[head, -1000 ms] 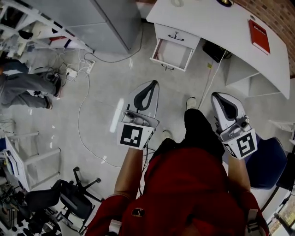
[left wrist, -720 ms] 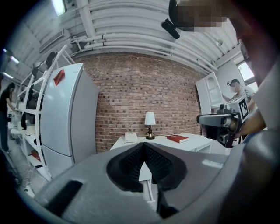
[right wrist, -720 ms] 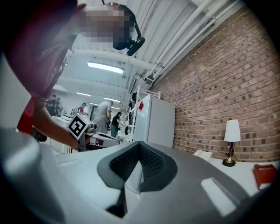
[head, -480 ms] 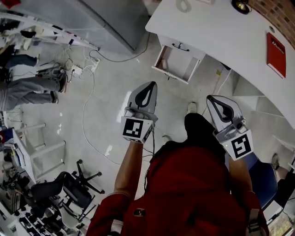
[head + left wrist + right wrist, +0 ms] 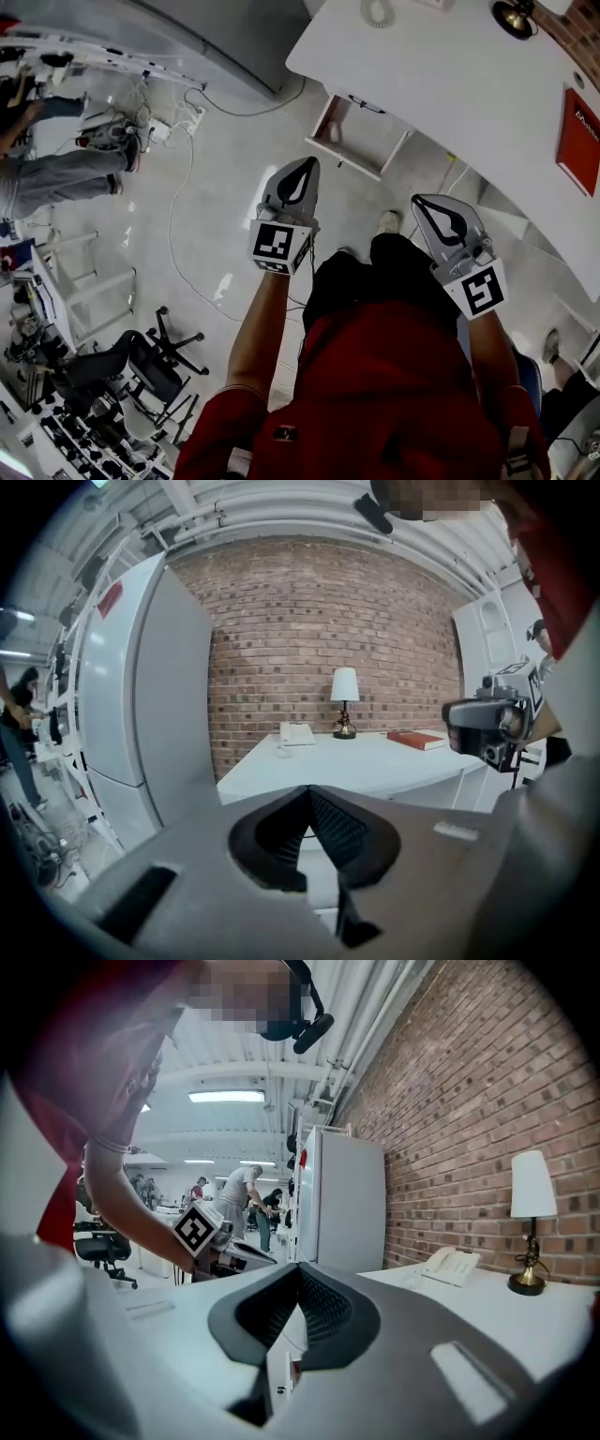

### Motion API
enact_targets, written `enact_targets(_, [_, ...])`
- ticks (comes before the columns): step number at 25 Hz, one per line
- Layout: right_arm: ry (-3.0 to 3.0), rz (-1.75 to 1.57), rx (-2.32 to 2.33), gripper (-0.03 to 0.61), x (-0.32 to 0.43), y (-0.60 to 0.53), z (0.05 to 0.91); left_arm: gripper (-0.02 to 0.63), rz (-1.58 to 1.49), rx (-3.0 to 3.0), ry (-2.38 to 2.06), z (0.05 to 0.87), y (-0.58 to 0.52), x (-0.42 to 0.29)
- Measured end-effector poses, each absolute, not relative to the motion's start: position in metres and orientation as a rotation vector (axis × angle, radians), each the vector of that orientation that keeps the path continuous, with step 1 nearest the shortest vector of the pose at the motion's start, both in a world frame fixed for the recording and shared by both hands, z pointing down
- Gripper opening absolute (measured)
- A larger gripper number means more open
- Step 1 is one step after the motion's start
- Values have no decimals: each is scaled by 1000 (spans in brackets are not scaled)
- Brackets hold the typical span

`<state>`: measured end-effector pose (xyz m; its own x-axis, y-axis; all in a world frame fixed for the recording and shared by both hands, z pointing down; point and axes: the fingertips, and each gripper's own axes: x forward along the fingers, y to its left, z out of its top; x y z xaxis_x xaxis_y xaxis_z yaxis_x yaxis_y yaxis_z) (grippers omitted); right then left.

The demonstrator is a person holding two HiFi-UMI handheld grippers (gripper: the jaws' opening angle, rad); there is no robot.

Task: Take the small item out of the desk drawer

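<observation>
The white desk (image 5: 450, 84) has one drawer (image 5: 349, 161) pulled open over the floor. A small pale item (image 5: 335, 132) lies inside it near the left wall. My left gripper (image 5: 307, 163) hangs just short of the drawer's front, jaws shut with nothing between them. My right gripper (image 5: 424, 201) is off to the right below the desk edge, also shut and empty. In the left gripper view the left gripper (image 5: 307, 791) points at the desk (image 5: 366, 761). In the right gripper view the right gripper (image 5: 298, 1267) faces the desk corner.
A red book (image 5: 581, 127), a lamp (image 5: 514, 14) and a phone (image 5: 375, 11) stand on the desk. A grey cabinet (image 5: 216, 37) stands left of it. Cables (image 5: 173, 225) and a power strip (image 5: 150, 131) lie on the floor. A person (image 5: 66, 173) and an office chair (image 5: 141, 366) are at left.
The desk and open drawer have drawn nearer to both grippers as I stepped forward. Both grippers stay shut and empty.
</observation>
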<state>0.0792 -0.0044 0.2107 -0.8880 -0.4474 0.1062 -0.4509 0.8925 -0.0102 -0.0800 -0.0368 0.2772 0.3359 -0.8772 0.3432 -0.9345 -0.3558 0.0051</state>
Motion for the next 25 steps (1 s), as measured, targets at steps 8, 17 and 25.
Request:
enact_targets(8, [-2921, 122, 691, 12, 71, -21, 258, 3, 580, 2358, -1532, 353, -78, -97])
enact_targets(17, [-2857, 104, 708, 12, 63, -27, 331, 11, 742, 2378, -1381, 449, -107, -121])
enact_targets(25, [-2830, 125, 743, 12, 46, -37, 362, 26, 918, 2463, -1169, 508, -125, -137])
